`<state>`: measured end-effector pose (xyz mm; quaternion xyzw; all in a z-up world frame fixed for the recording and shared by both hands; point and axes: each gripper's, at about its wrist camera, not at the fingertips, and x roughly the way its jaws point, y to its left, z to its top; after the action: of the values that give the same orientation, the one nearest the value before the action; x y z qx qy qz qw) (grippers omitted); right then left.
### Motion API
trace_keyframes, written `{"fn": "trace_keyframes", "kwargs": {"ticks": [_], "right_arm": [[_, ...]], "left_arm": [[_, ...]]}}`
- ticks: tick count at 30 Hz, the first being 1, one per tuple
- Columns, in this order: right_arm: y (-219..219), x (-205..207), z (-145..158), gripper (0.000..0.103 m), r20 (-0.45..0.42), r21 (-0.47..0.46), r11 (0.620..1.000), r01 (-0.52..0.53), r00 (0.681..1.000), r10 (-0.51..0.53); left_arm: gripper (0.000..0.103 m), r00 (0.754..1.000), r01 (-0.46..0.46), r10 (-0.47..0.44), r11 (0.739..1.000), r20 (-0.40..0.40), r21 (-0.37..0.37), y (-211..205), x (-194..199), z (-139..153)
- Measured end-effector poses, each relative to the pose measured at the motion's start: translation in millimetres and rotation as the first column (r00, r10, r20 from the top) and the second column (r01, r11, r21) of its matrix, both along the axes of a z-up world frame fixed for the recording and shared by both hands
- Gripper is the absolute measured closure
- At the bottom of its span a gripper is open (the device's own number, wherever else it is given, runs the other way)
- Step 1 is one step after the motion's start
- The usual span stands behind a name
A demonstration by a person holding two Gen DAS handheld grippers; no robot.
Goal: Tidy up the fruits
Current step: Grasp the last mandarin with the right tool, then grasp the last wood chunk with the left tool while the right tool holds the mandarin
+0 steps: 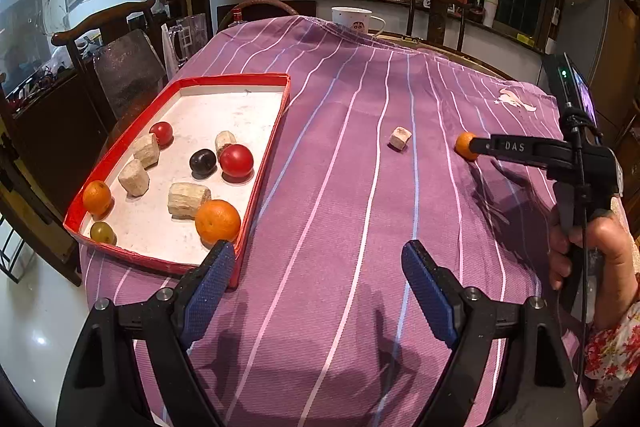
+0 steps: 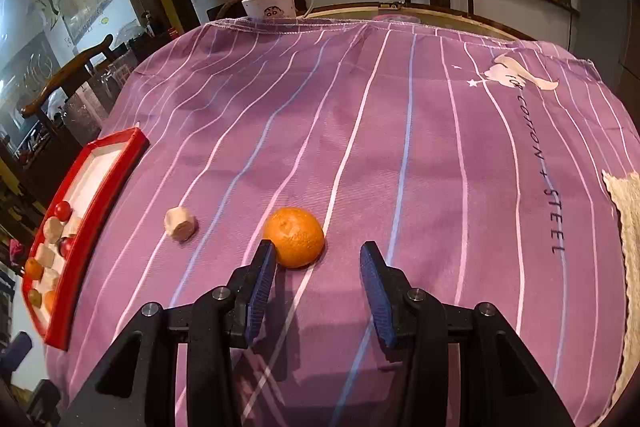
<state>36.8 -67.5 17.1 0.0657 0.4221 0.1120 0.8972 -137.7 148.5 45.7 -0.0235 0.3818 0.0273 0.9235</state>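
Note:
A red-rimmed tray on the purple striped cloth holds oranges, red tomatoes, a dark plum, a green fruit and several beige chunks. A loose orange lies on the cloth just ahead of my right gripper, which is open, its left fingertip touching the fruit. The same orange shows at that gripper's tip in the left wrist view. A beige chunk lies loose to the left; it also shows in the left wrist view. My left gripper is open and empty beside the tray's near right corner.
A white mug stands at the table's far edge. Wooden chairs stand to the left and behind. A beige mat lies at the right edge. The tray also shows far left in the right wrist view.

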Motion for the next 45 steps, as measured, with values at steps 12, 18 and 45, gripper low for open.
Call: {"fn": "trace_keyframes", "kwargs": {"ticks": [12,18,45], "right_arm": [[23.0,6.9,-7.1,0.061,0.032,-0.04,0.996,-0.078,0.996,0.079],[8.2,6.9,-7.1,0.066,0.014,0.022,0.998,-0.054,0.998,0.054],[-13.7,9.0,-12.0,0.066,-0.016,0.098,0.995,0.024,1.0,-0.023]], "left_arm": [[0.018,1.0,0.002,-0.003,1.0,-0.018,-0.025,-2.7,11.5,3.6],[0.018,0.998,0.029,-0.033,0.998,-0.061,-0.063,-2.7,42.1,7.4],[0.047,0.972,0.191,-0.198,0.979,-0.124,-0.067,-52.7,185.8,-41.6]]}}
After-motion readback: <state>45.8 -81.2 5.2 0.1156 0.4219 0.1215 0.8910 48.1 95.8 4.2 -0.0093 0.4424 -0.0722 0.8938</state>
